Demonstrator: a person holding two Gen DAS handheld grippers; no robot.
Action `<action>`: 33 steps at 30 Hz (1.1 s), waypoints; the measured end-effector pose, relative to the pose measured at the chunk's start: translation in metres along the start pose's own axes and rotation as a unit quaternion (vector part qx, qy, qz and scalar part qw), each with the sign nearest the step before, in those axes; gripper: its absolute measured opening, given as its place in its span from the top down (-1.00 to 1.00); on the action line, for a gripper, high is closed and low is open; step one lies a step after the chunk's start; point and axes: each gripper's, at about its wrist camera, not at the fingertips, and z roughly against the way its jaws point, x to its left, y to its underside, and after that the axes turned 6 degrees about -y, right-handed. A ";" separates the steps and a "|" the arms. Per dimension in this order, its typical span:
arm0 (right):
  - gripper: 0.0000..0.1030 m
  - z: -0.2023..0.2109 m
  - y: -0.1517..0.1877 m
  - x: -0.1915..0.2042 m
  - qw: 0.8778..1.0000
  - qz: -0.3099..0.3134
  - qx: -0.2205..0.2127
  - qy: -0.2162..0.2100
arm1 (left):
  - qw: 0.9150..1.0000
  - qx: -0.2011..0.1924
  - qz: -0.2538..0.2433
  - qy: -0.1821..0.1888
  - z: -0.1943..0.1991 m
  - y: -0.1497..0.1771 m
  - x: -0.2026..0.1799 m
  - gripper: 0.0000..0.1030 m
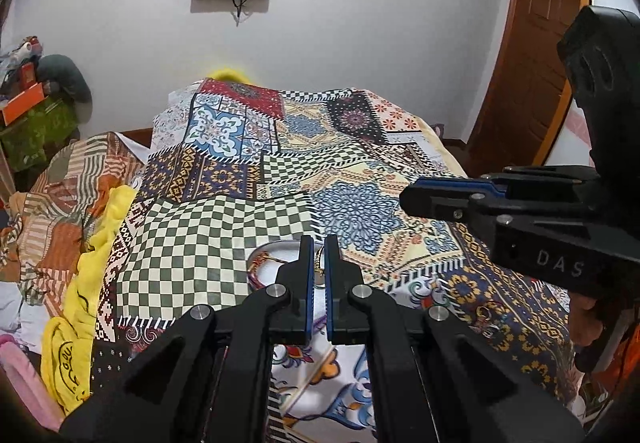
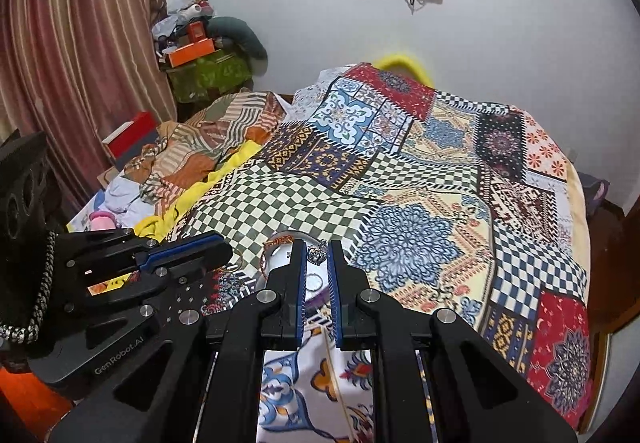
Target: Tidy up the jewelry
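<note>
Left wrist view: left gripper (image 1: 319, 243) has its fingers drawn nearly together; a thin gold chain (image 1: 320, 263) shows in the narrow slot, whether pinched cannot be told. The fingers hide most of a white dish (image 1: 267, 267) lying on the bed (image 1: 200, 243); a red thread bracelet (image 1: 262, 259) sits on the dish's left rim. The dish's right half is covered. Right gripper (image 1: 404, 199) enters from the right, fingers closed, above the patterned bedspread, well apart from the dish.

Right wrist view: right gripper (image 2: 317, 247) fingers stand close, with a small silver crown pendant (image 2: 317, 255) at the tips; contact is unclear. A dish (image 2: 276, 263) lies behind them, half hidden. The bed's far half is bare cloth; a clothes heap (image 2: 180, 155) crowds its left edge.
</note>
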 end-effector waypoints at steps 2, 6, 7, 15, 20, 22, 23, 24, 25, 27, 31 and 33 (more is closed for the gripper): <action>0.82 -0.011 -0.002 0.000 1.000 0.001 0.008 0.000 | 1.000 0.005 0.007 0.001 -0.008 0.000 0.006 0.95; 0.82 -0.028 -0.002 -0.004 1.000 -0.001 0.027 -0.004 | 0.999 0.023 0.024 0.004 -0.026 0.002 0.018 0.95; 0.82 -0.034 -0.002 -0.005 0.999 -0.001 0.034 -0.005 | 0.999 0.029 0.028 0.005 -0.032 0.002 0.021 0.95; 0.82 -0.072 -0.005 -0.017 0.996 -0.006 0.087 -0.006 | 0.997 0.069 0.036 0.013 -0.071 0.009 0.029 0.95; 0.82 -0.092 -0.003 -0.022 0.993 -0.007 0.117 -0.007 | 0.996 0.085 0.028 0.013 -0.088 0.014 0.026 0.95; 0.82 -0.098 -0.002 -0.024 0.992 -0.007 0.127 -0.006 | 0.995 0.092 0.025 0.013 -0.094 0.016 0.025 0.95; 0.82 -0.101 -0.002 -0.025 0.991 -0.006 0.130 -0.006 | 0.995 0.095 0.024 0.012 -0.097 0.017 0.024 0.95; 0.82 -0.104 -0.001 -0.025 0.991 -0.006 0.134 -0.006 | 0.995 0.099 0.023 0.011 -0.099 0.018 0.024 0.95; 0.82 -0.106 0.000 -0.025 0.990 -0.006 0.138 -0.006 | 0.995 0.101 0.021 0.010 -0.101 0.018 0.024 0.95; 0.82 -0.111 0.001 -0.025 0.989 -0.006 0.145 -0.006 | 0.994 0.109 0.018 0.012 -0.105 0.020 0.023 0.95; 0.82 -0.121 0.003 -0.028 0.987 -0.009 0.161 -0.010 | 0.993 0.114 0.011 0.012 -0.107 0.023 0.021 0.95; 0.82 -0.123 0.004 -0.028 0.986 -0.011 0.165 -0.012 | 0.993 0.114 0.006 0.010 -0.106 0.023 0.020 0.95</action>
